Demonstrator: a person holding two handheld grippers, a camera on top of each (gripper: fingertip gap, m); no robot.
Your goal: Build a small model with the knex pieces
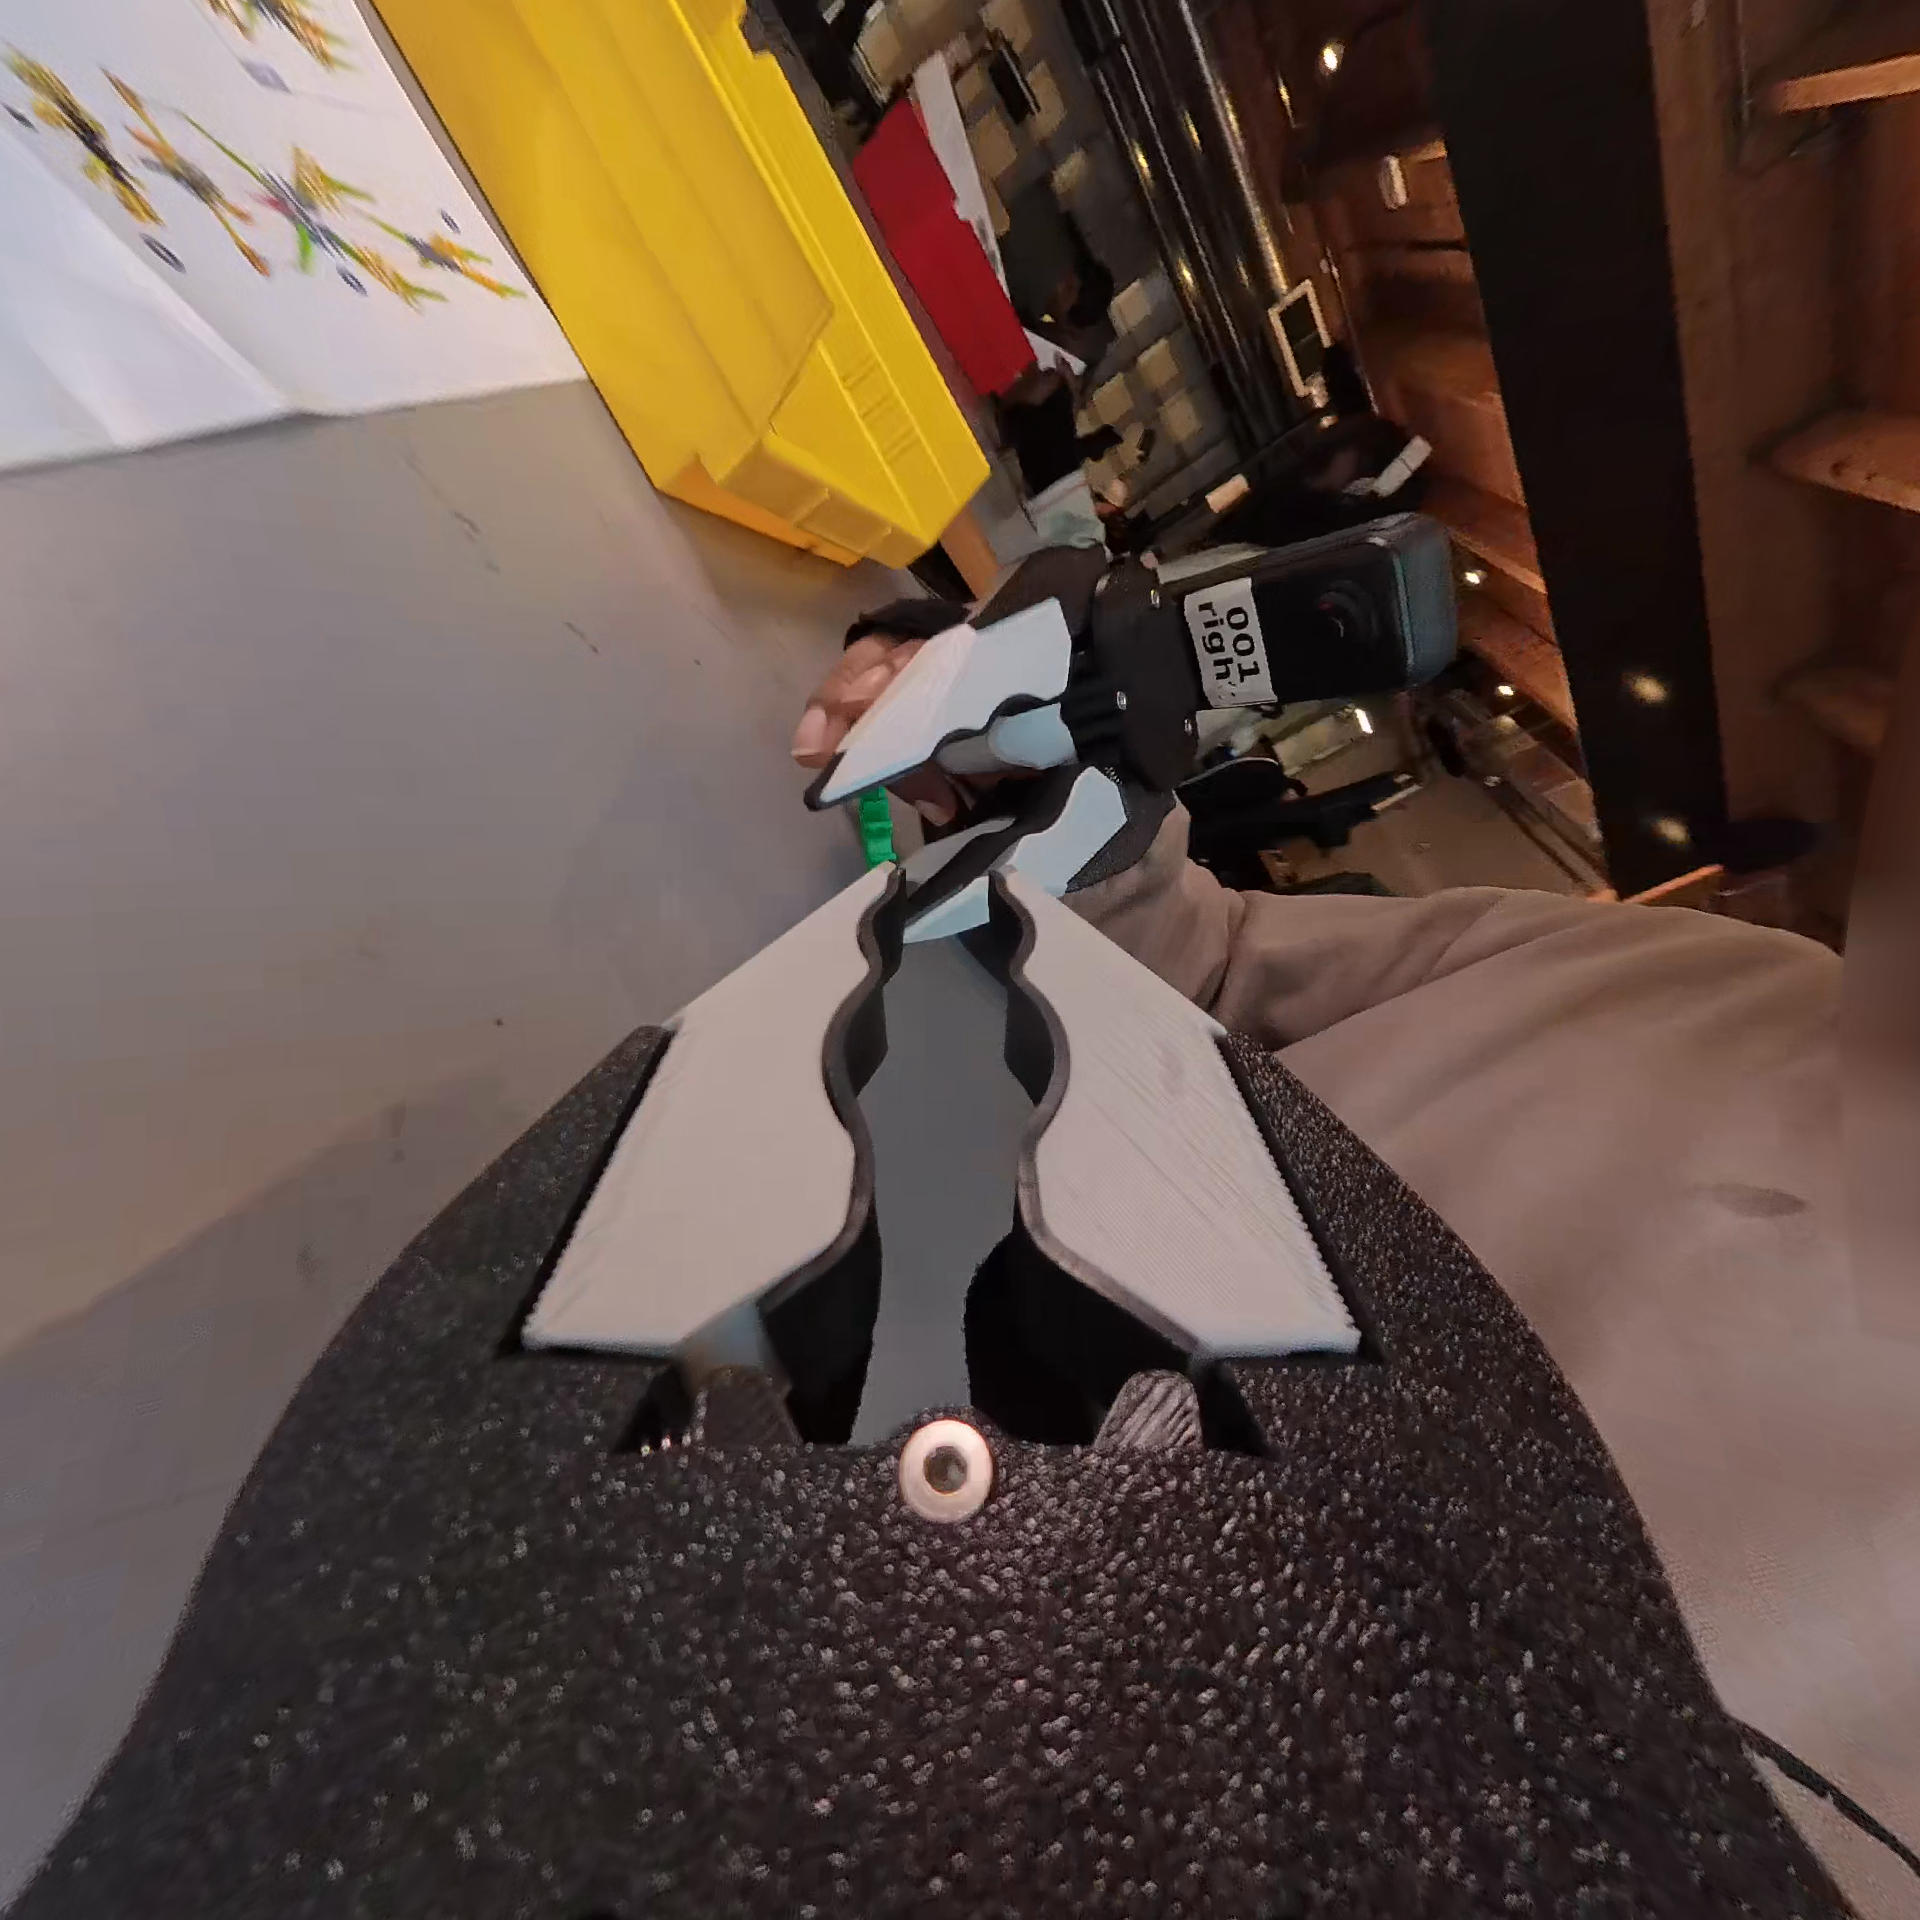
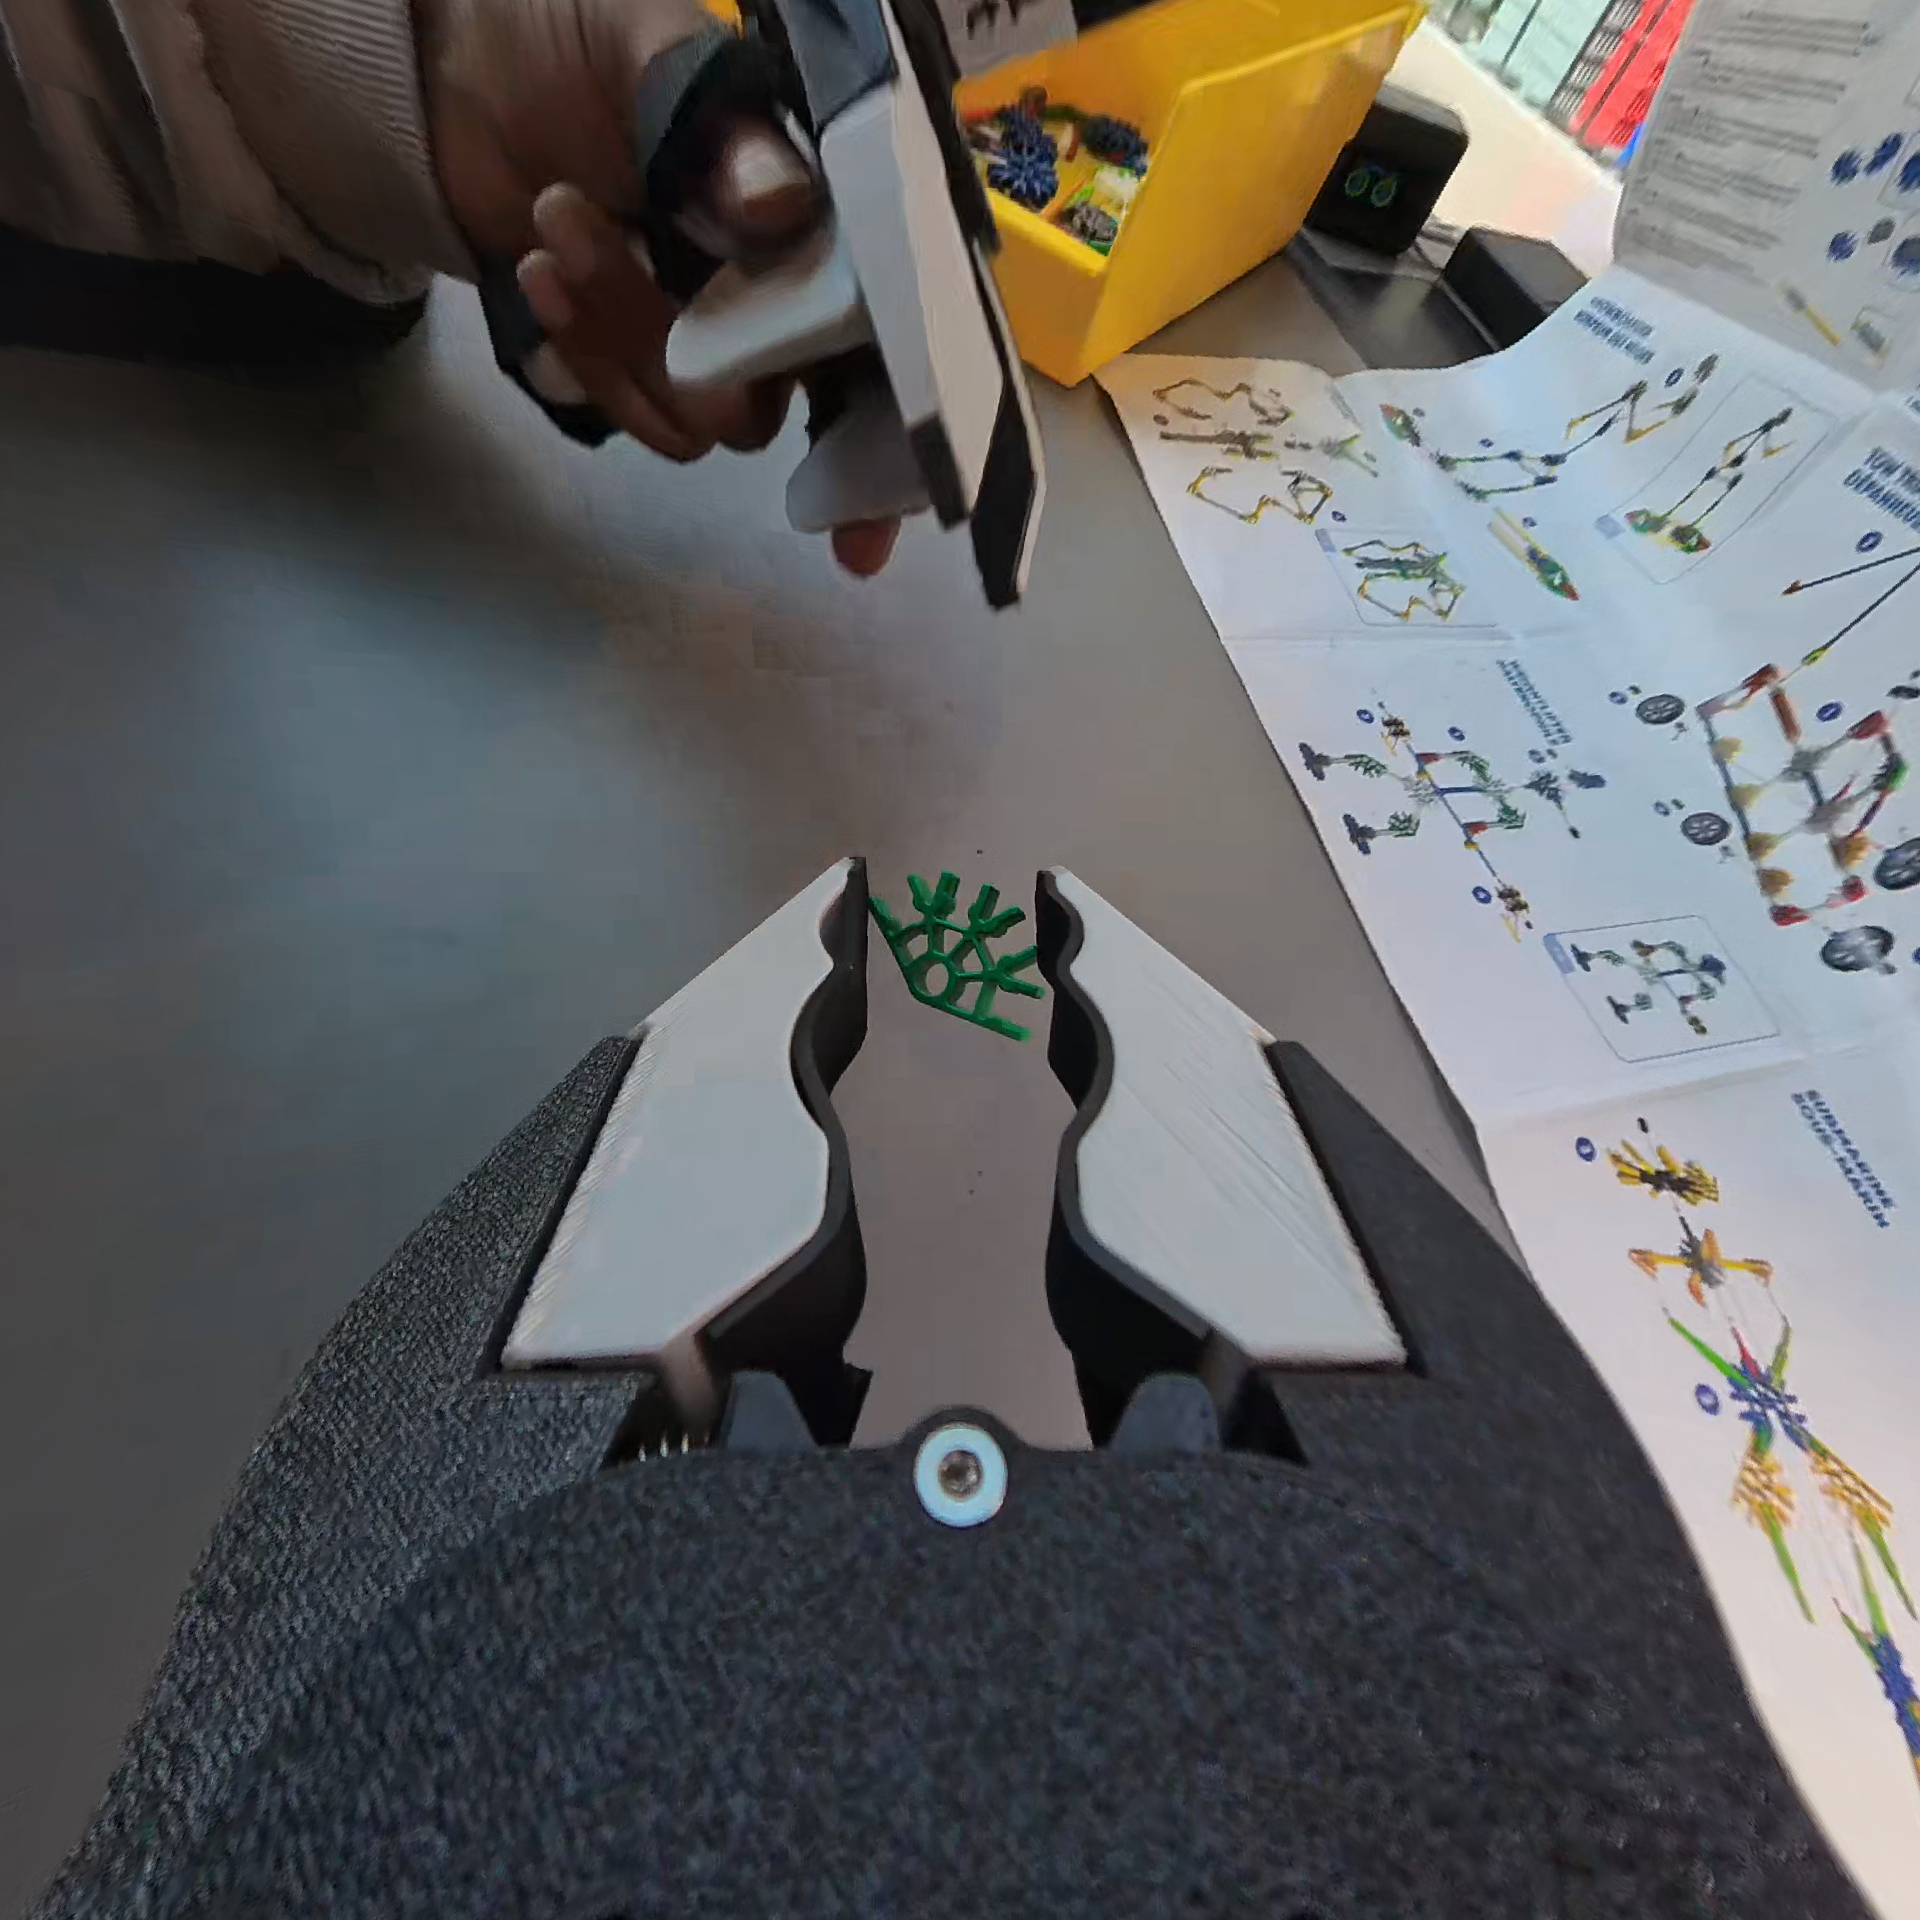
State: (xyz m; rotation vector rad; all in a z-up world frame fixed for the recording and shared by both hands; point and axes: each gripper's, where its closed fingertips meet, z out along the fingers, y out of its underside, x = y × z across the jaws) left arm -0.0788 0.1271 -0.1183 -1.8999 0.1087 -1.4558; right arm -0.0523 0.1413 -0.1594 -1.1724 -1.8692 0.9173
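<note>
Right gripper (image 2: 951, 883) — jaws parted, green connector piece (image 2: 951, 961) between the fingertips on the grey table (image 2: 364, 779), contact unclear. Left gripper (image 1: 943, 885) — narrowly parted, empty, hovering near.

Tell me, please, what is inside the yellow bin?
The yellow bin holds a jumble of small toy parts, dark blue ones among them. Its wall and the left hand-held gripper hide the rest.

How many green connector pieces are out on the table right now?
1: a green connector on the grey table, between the open right gripper's fingertips. More may be hidden in the yellow bin.
</note>
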